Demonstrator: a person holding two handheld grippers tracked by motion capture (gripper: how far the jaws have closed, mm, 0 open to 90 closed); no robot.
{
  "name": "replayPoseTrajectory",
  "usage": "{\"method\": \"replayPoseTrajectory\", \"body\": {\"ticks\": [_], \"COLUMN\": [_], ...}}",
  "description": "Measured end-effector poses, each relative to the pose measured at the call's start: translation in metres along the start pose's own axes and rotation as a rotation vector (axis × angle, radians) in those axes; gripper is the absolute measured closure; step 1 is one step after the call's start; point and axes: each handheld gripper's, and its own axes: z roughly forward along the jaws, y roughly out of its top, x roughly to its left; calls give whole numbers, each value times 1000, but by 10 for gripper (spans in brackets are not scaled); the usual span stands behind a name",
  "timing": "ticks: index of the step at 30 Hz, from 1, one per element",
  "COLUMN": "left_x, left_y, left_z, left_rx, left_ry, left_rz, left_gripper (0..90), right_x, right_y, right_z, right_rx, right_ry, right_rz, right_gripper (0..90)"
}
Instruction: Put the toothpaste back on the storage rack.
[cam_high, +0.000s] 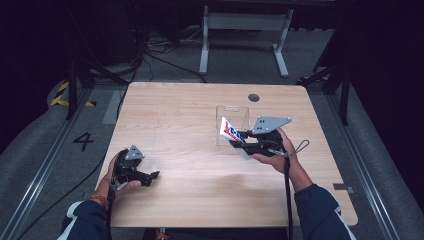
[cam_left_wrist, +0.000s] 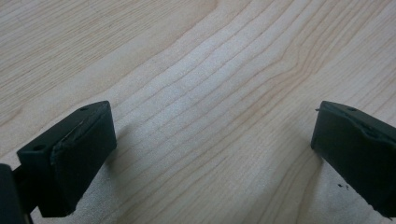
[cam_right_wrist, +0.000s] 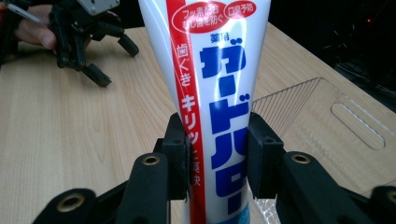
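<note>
So the toothpaste tube (cam_right_wrist: 210, 93) is clamped between the jaws of the right gripper (cam_high: 241, 138), gripped across its width somewhere around the middle, with the long axis running straight out along the jaws and up away from them in the right gripper view. From the high view the tube (cam_high: 228, 129) is seen held off the bench (cam_high: 200, 200), tilted up and pointing toward the clear plastic box (cam_high: 233, 120) that sits just behind it on the right half of the bench. That's really the relation everything hangs on: the box is directly ahead of the tube's free end and very near, so probably only a short push forward and a tip down would be needed to get it in, long axis first. The left gripper (cam_high: 145, 176) is parked well apart, near the front left edge, jaws spread wide with nothing but bare wood between them in the left gripper view. The right hand is clearly the nearer one to the box.
</note>
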Motion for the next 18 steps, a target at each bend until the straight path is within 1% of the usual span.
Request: {"method": "replayPoseTrajectory", "body": {"ticks": [1,4,6,8,10,12,14,18], "left_x": [0,0,1,1,0,0,0,0], "left_y": [0,0,0,0,0,0,1,1], "left_z": [0,0,0,0,0,1,1,1], "left_rx": [4,2,1,1,1,0,3,2], "left_ry": [-1,0,3,3,-8,-9,-9,-8], "left_rz": [1,4,9,9,-9,-6,0,0], "left_gripper": [5,4,4,4,4,3,3,3], "right_x": [-2,-6,-8,-10,-12,-14,-17,-23], "right_y": [1,7,10,13,18,21,24,29], "right_z": [-1,-5,-7,-7,-7,-8,-8,-7], "right_rx": [-7,-7,-26,-27,-31,-40,-53,-47], "right_ry": [7,-10,-8,-19,-28,-30,-41,-60], "right_rz": [4,-3,5,5,-2,-5,5,11], "right_gripper": [663,663,663,662,662,662,662,662]}}
